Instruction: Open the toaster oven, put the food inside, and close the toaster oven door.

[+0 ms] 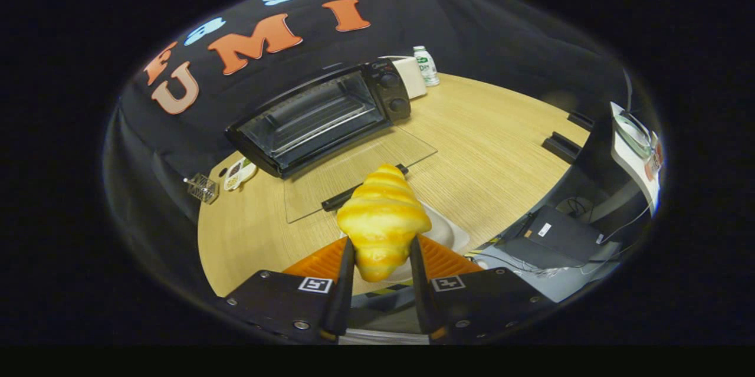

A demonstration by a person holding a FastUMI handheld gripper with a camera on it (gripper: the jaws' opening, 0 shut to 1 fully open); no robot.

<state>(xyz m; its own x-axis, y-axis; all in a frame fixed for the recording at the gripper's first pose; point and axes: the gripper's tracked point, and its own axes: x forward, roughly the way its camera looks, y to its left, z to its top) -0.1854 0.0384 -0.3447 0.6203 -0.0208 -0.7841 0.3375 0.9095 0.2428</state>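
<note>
Gripper (381,250) tilted, raised over bench (495,153); fingers clamp croissant (383,220) between them. Beyond: plate (445,232), open oven (321,117), door flat.

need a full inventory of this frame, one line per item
croissant: 1, golden yellow, between the jaws, lifted above the plate
plate: 1, white, on the table under the croissant
toaster oven: 1, black, back of the table, glass door folded down open
bottle: 1, white with green label, right of the oven
white box: 1, between oven and bottle
wire basket: 1, metal, table's left edge
small dish: 1, white, beside the basket
table: 1, light wood
gripper: 1, jaws shut on the croissant
</note>
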